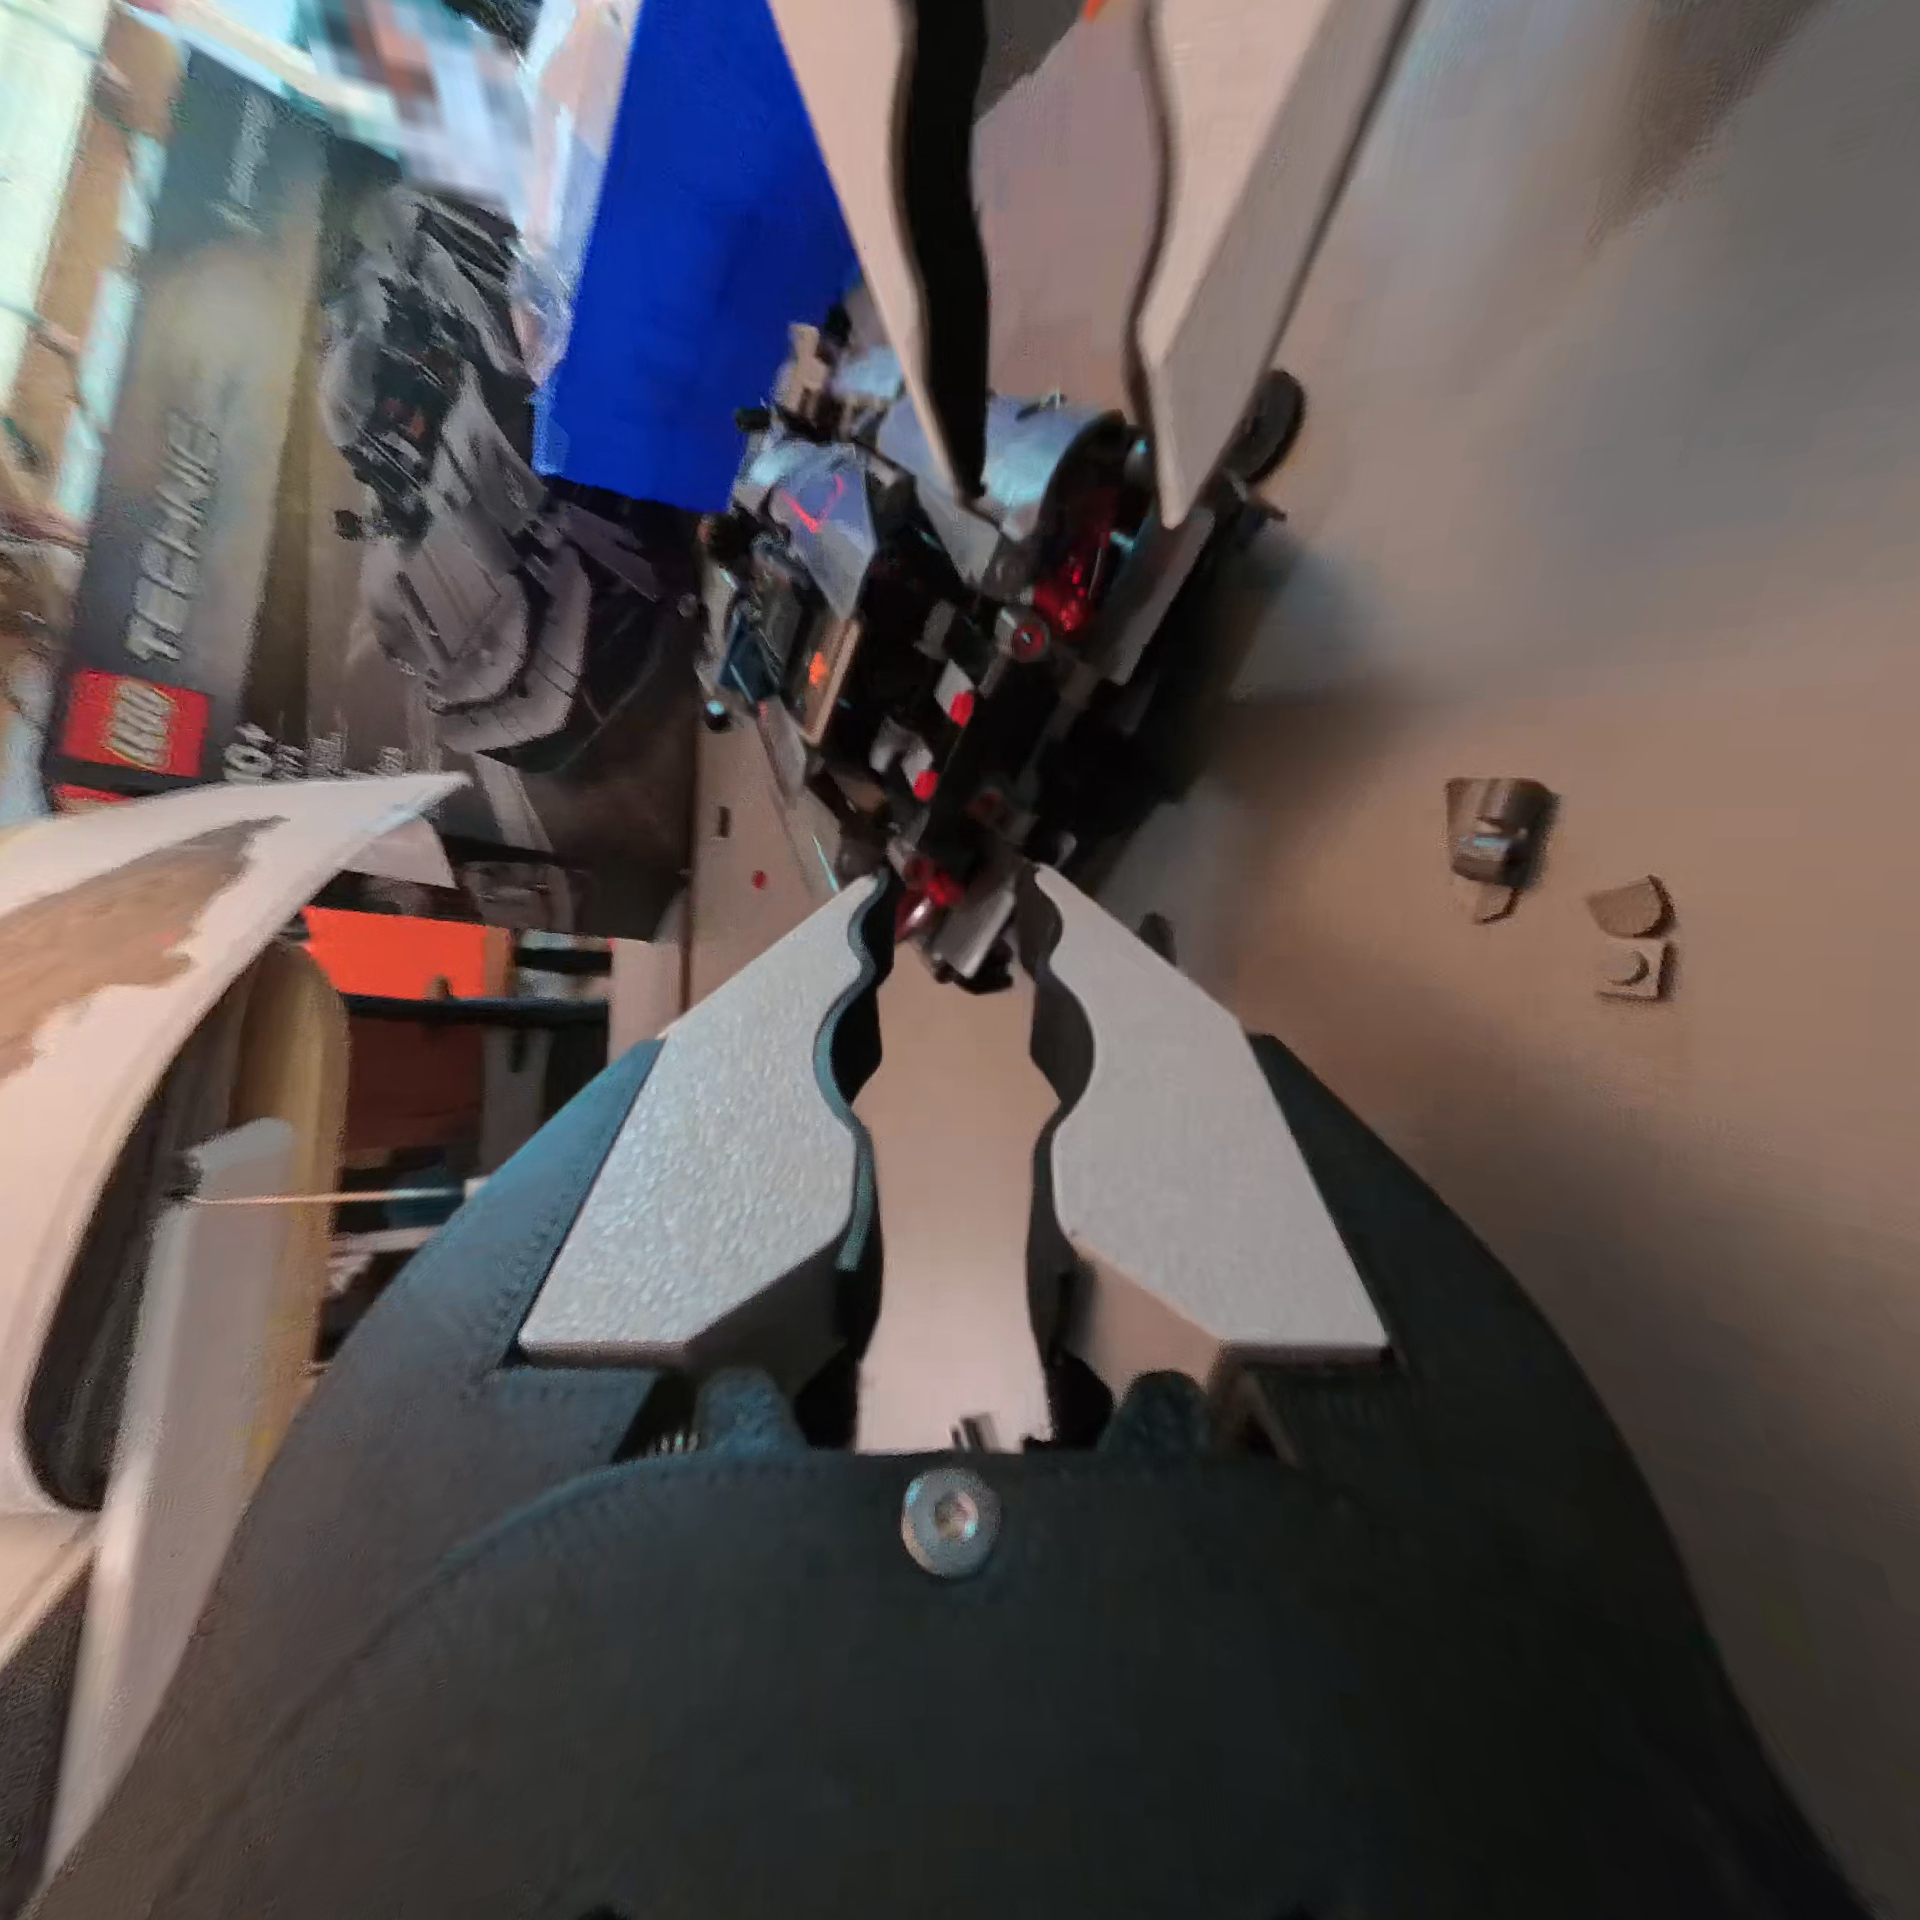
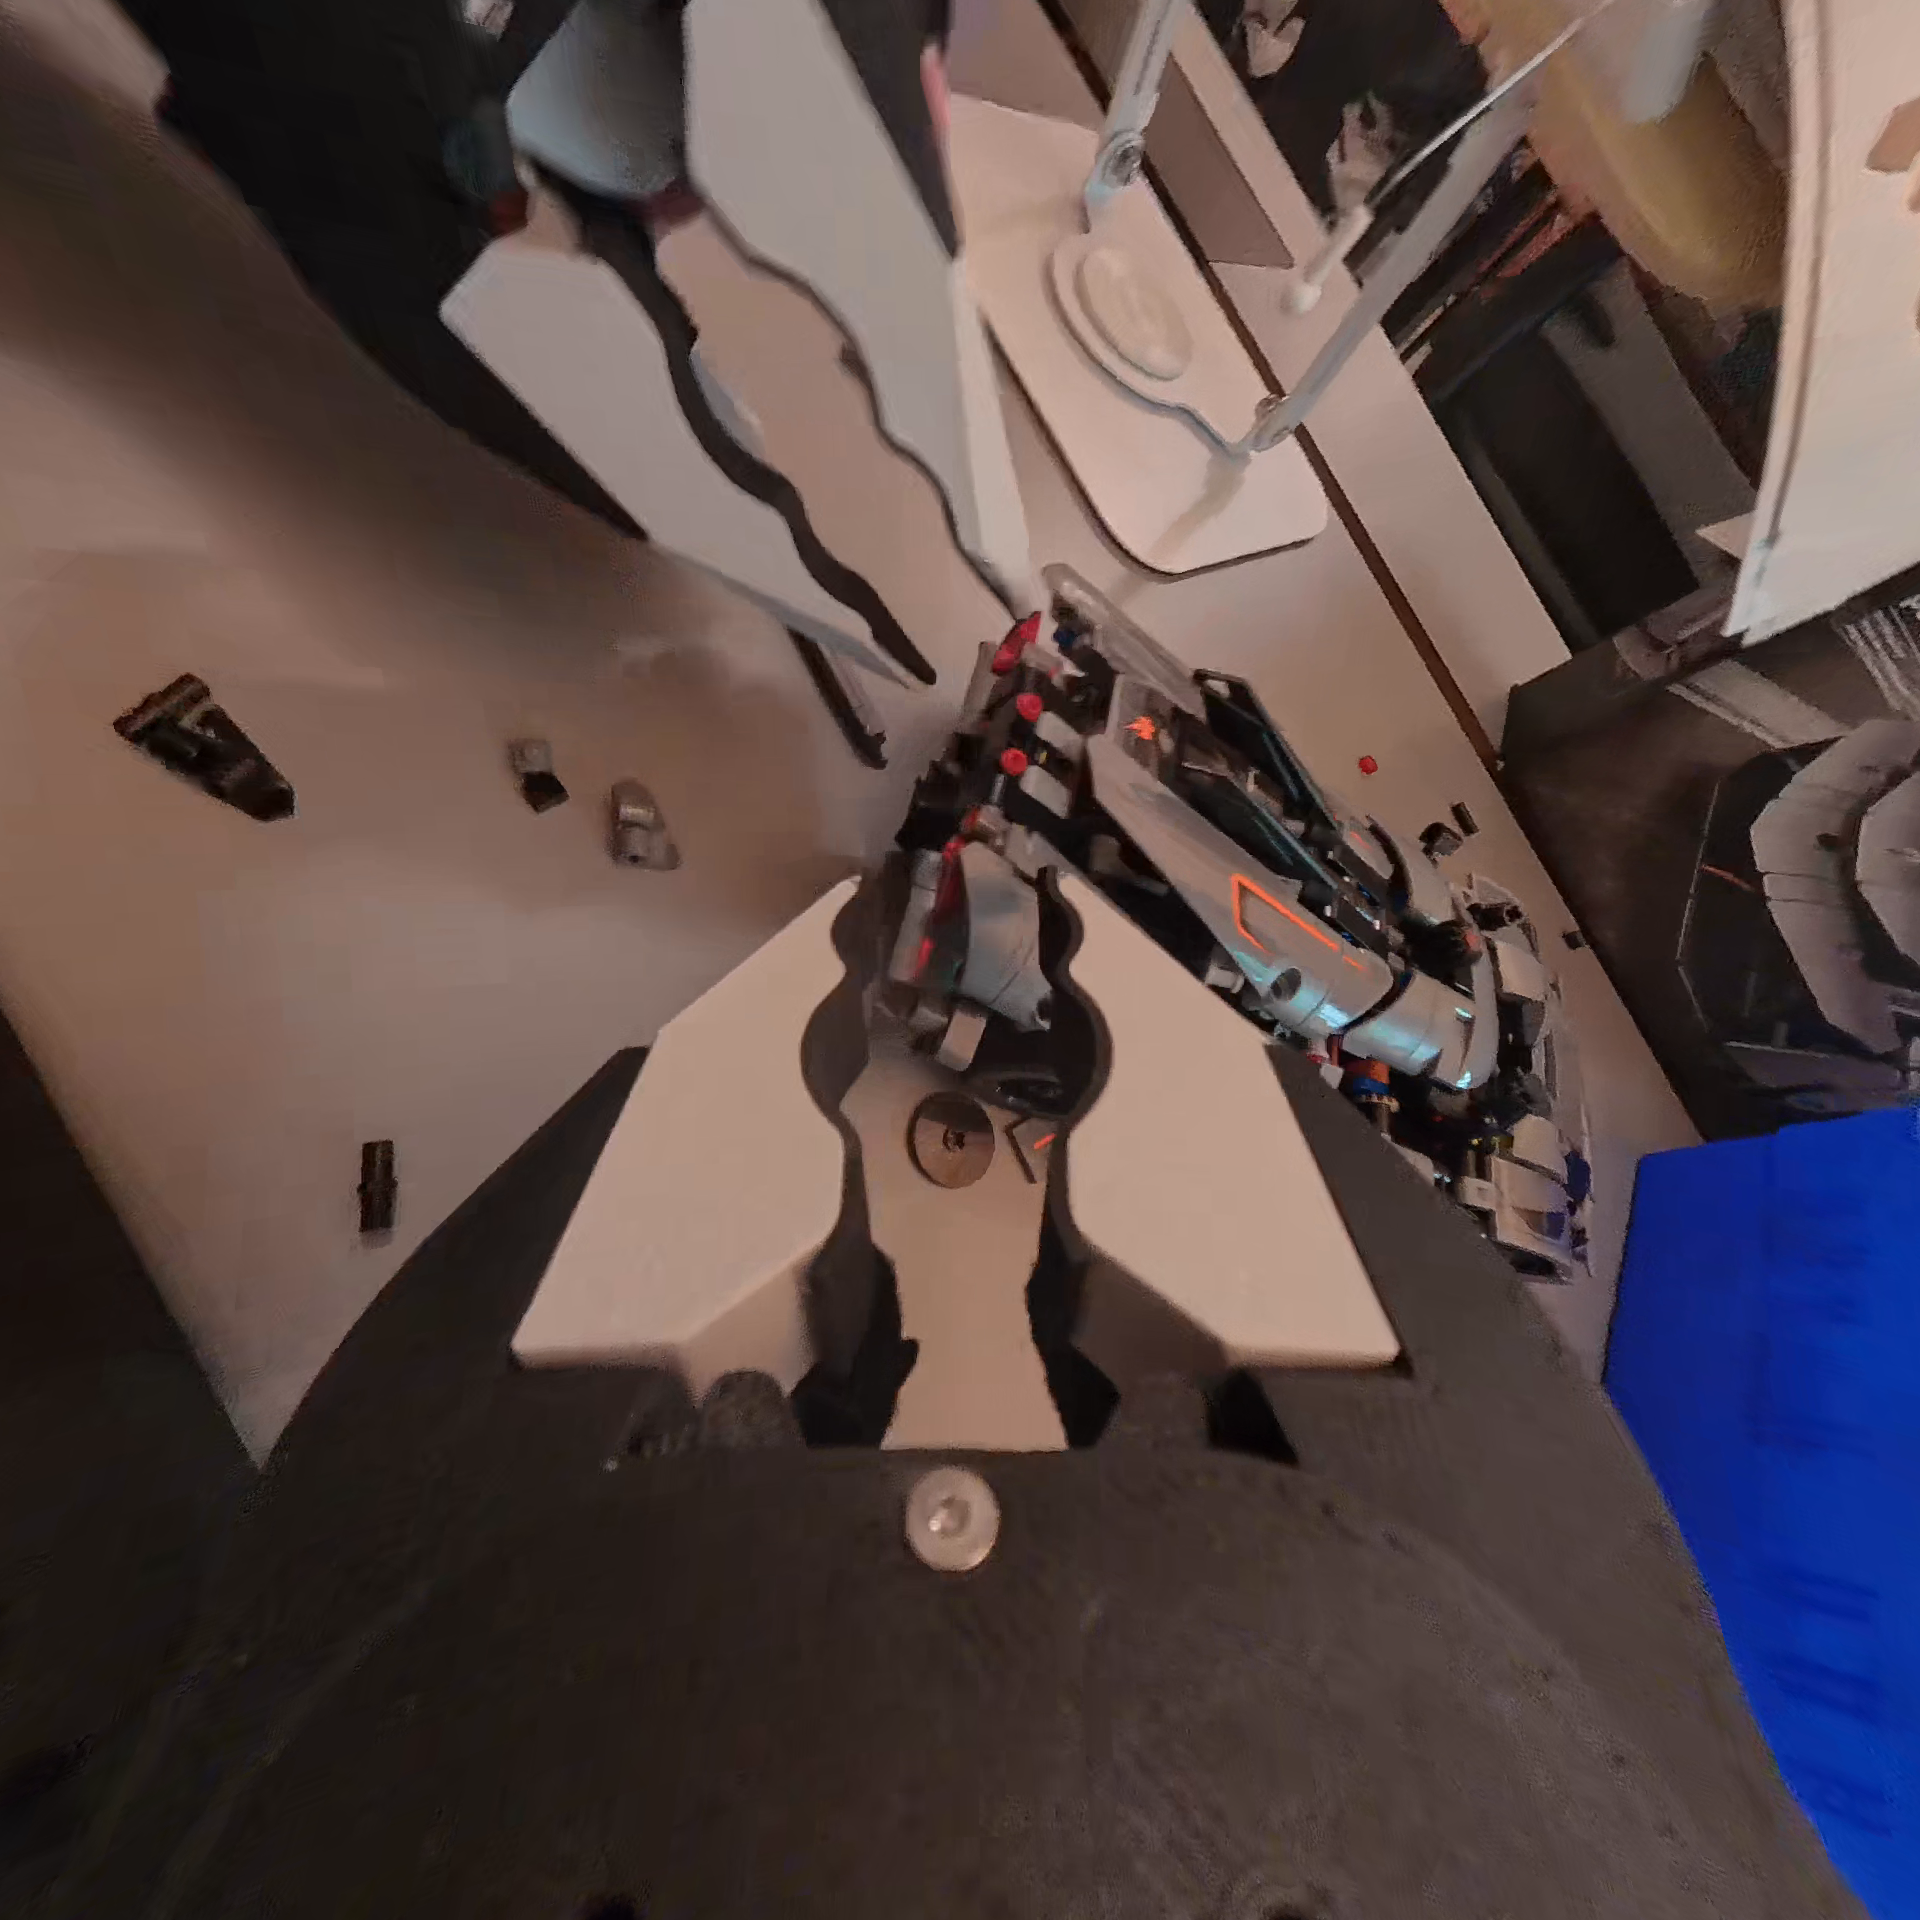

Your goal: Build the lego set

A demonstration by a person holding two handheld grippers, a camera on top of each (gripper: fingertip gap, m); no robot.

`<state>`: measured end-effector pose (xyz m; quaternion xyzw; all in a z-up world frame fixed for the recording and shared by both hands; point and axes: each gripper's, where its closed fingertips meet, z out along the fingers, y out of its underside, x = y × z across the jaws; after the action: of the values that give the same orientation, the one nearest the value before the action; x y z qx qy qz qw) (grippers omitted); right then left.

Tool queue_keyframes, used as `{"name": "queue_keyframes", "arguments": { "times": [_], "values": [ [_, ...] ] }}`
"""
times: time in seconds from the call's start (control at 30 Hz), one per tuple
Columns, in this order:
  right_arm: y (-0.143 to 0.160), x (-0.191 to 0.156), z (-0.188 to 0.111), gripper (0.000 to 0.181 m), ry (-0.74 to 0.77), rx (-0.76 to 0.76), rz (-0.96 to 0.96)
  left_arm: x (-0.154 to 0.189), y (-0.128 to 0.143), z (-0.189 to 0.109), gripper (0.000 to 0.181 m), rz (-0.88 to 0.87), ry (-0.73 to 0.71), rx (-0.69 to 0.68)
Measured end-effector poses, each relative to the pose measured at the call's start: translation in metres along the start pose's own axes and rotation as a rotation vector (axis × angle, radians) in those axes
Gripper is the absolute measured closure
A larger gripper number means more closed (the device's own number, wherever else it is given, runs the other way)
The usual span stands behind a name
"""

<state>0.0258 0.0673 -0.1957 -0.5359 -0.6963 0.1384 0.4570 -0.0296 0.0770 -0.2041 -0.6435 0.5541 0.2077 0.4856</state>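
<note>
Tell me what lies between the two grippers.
The lego car spans the gap. The right gripper holds one end and the left gripper meets the other. Both wrist views show it, each with the opposite gripper beyond the car.

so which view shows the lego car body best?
The right wrist view: the lego car runs nearly full length there, side panel and orange trim visible, one end between the right gripper fingers. The left wrist view shows the same car end-on, foreshortened and blurred, between both grippers.
</note>
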Motion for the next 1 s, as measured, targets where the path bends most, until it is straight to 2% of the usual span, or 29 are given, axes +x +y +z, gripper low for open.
{"name": "queue_keyframes", "arguments": {
  "times": [0.13,0.2,0.33,0.5,0.73,1.0],
  "values": [
    [0.002,0.005,0.005,0.165,0.107,-0.042,-0.117,0.004,0.010,0.004,0.156,0.001,0.020,-0.018],
    [0.004,0.007,0.006,0.163,0.116,-0.047,-0.114,0.003,0.004,0.006,0.157,0.016,-0.002,-0.001],
    [0.003,0.010,0.003,0.173,0.157,-0.042,-0.137,0.009,-0.013,0.009,0.154,0.058,-0.018,0.035],
    [0.006,0.014,0.002,0.173,0.135,-0.022,-0.077,0.003,-0.021,0.019,0.154,0.059,-0.070,0.028],
    [0.009,0.015,0.001,0.165,0.092,0.004,-0.020,0.000,-0.025,0.015,0.155,0.064,-0.081,0.046],
    [0.008,0.016,-0.001,0.170,0.051,0.039,0.062,0.008,-0.025,0.024,0.152,0.057,-0.049,0.037]
  ]
}}
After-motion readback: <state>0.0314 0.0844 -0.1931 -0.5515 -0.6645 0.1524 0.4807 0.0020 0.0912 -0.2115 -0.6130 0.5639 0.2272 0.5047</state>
